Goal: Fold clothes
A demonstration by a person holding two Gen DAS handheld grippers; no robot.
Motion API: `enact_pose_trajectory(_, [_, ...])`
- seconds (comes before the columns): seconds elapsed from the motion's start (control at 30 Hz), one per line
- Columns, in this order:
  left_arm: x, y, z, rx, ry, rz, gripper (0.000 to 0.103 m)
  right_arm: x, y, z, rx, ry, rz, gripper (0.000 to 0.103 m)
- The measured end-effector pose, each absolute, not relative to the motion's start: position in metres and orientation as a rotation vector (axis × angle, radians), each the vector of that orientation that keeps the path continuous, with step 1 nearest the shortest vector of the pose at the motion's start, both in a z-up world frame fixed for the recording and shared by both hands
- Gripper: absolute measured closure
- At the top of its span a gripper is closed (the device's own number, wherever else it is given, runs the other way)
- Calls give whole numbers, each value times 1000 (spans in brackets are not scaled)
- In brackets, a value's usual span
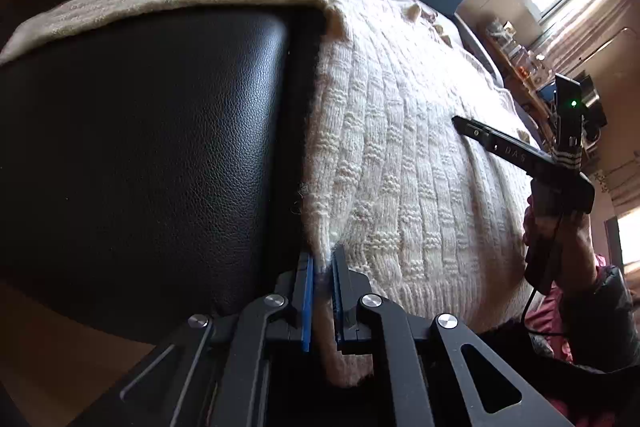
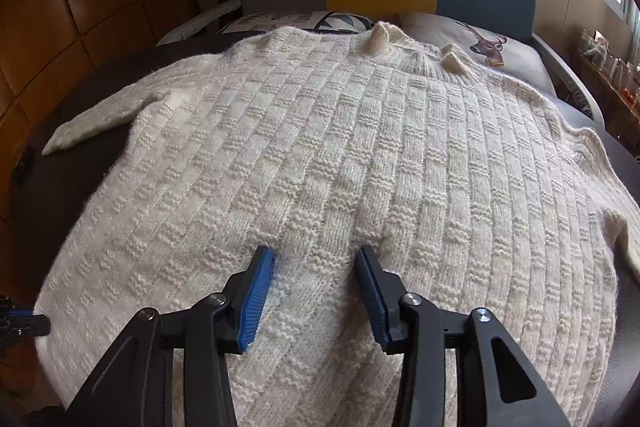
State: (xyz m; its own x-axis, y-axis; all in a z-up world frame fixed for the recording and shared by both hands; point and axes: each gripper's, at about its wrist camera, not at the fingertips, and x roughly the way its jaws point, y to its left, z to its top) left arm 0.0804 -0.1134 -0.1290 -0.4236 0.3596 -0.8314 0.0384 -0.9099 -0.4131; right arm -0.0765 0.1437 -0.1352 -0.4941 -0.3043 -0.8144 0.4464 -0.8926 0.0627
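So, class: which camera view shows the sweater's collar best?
The right wrist view: the sweater lies spread out, with its collar plainly visible at the far end near the pillows. The left wrist view looks along the sweater's side edge, so the collar is only small bumps at its far end.

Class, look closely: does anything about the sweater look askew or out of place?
Mostly flat, but the sweater has its collar flipped up unevenly, and its left sleeve trails across the dark surface.

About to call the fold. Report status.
Left gripper shut on sweater edge. Right gripper open over its lower middle. Sweater spread flat on black surface, unfolded. Nothing in the way.
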Motion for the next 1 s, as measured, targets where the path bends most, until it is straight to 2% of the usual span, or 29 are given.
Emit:
enact_pose_trajectory(0.07, [78,-116,-118,-1528,-591,2430,92,-77,146,-136,1250,202,-2381,59])
enact_pose_trajectory(0.33, [7,-99,-67,-1280,-451,2539,92,-87,155,-120,1267,81,-2310,57])
enact_pose_trajectory(0.57, [-89,-94,-89,-1314,-363,2530,92,-116,165,-116,1272,137,-2382,57])
enact_pose_trajectory(0.7, [-125,-115,-133,-1516,-392,2597,92,-129,188,-133,1295,106,-2430,57])
enact_pose_trajectory(0.73, [-125,-125,-141,-1511,-446,2594,93,-130,196,-137,1286,84,-2439,57])
enact_pose_trajectory(0.83, [-119,-140,-138,-1501,-520,2587,94,-132,209,-138,1286,27,-2434,59])
enact_pose_trajectory(1.0, [-127,-124,-101,-1393,-499,2552,94,-147,214,-120,1267,-17,-2398,58])
